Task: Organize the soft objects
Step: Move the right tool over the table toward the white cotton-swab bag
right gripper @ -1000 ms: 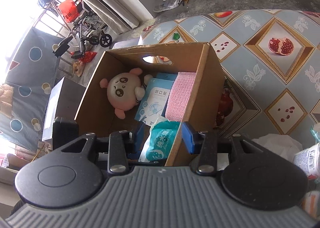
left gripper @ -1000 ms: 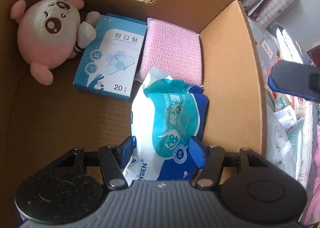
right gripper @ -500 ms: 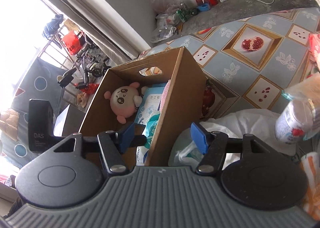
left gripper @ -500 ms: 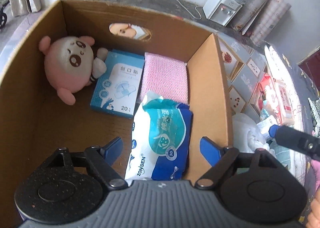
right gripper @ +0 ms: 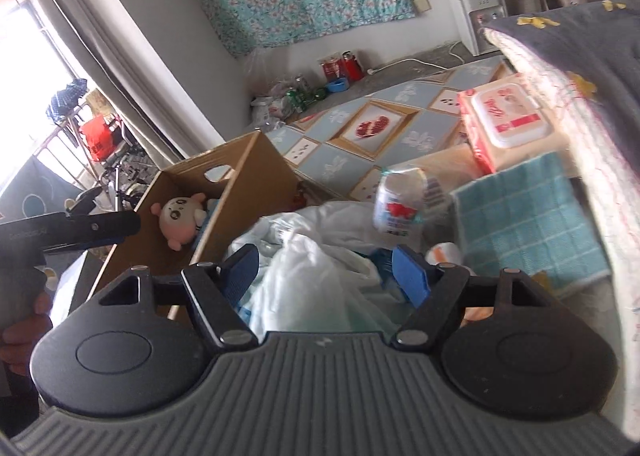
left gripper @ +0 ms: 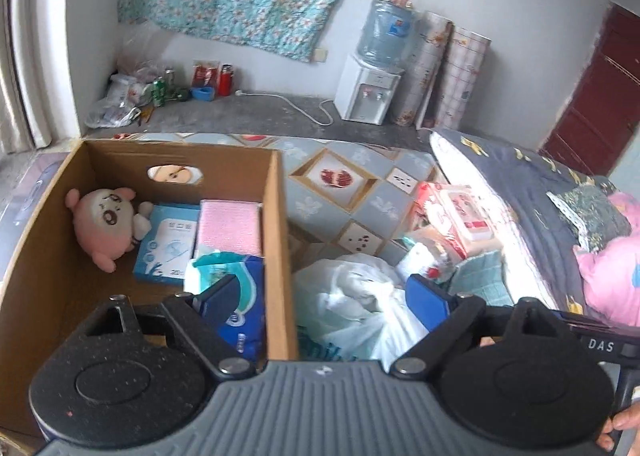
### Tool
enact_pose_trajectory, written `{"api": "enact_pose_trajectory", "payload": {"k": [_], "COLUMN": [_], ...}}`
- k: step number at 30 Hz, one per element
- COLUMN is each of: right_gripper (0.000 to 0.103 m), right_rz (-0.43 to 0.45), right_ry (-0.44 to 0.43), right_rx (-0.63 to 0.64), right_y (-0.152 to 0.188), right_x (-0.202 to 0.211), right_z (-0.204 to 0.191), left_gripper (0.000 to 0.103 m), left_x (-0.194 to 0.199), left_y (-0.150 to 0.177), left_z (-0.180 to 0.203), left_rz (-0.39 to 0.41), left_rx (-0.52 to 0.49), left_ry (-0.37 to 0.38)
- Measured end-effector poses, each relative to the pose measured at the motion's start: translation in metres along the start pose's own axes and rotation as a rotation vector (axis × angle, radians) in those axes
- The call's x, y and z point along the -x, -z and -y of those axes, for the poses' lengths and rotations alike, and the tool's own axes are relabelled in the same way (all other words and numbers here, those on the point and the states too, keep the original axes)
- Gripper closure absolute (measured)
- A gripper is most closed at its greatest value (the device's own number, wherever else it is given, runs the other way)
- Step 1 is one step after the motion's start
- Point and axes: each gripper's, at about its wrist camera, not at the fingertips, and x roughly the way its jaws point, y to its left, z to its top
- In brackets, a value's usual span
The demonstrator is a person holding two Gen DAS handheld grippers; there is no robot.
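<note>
A cardboard box point(left gripper: 276, 215) holds a pink plush toy point(left gripper: 102, 225), a blue plaster box point(left gripper: 166, 244), a pink cloth point(left gripper: 230, 228) and a blue wet-wipes pack point(left gripper: 240, 296). My left gripper point(left gripper: 324, 300) is open and empty, raised above the box's right wall. My right gripper point(right gripper: 324, 272) is open and empty, over a white plastic bag point(right gripper: 316, 256) beside the box point(right gripper: 256, 175). A red wipes pack point(right gripper: 504, 119), a small white packet point(right gripper: 400, 203) and a teal checked cloth point(right gripper: 528, 219) lie to the right.
A dark quilt point(left gripper: 520, 191) and a pink item point(left gripper: 612, 272) lie at the right. The patterned mat point(left gripper: 340, 191) stretches behind the box. A water dispenser point(left gripper: 372, 87) and bottles point(left gripper: 208, 79) stand by the far wall.
My left gripper let go of the wet-wipes pack in the box, opened, and rose back to the right. My right gripper swung right, from the box to over the white bag.
</note>
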Motion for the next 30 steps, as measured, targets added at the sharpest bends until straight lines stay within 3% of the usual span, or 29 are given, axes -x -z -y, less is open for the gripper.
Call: {"api": "enact_pose_trajectory", "payload": {"k": [4, 9, 11, 16, 23, 26, 30], "right_gripper": [0.029, 0.029, 0.03, 0.037, 0.044, 0.047, 0.049], "right_rz": [0.016, 0.031, 0.024, 0.015, -0.005, -0.02, -0.027], "right_ry": [0.082, 0.149, 0.169, 0.174, 0.149, 0.099, 0.044], "right_rx": [-0.006, -0.009, -0.018, -0.029, -0.025, -0.047, -0.073], "right_y": [0.007, 0.011, 0.009, 0.002, -0.02, -0.035, -0.056], "right_x": [0.022, 0.034, 0.03, 0.015, -0.019, -0.032, -0.049], "right_z": [0.033, 0.066, 0.077, 0.096, 0.108, 0.112, 0.114], "left_gripper": [0.013, 0.014, 0.018, 0.038, 0.046, 0.046, 0.046], "left_x": [-0.022, -0.055, -0.069, -0.106, -0.148, -0.158, -0.185], "left_y": [0.007, 0.007, 0.004, -0.009, -0.034, -0.042, -0.06], "left_z": [0.043, 0.098, 0.115, 0.146, 0.149, 0.145, 0.133], "left_rz": [-0.024, -0.034, -0.051, -0.095, -0.172, -0.18, -0.271], "left_rx": [-0.062, -0.222, -0.279, -0.377, -0.377, -0.395, -0.291], "left_ry": [0.059, 0.084, 0.102, 0.087, 0.05, 0.015, 0.037]}}
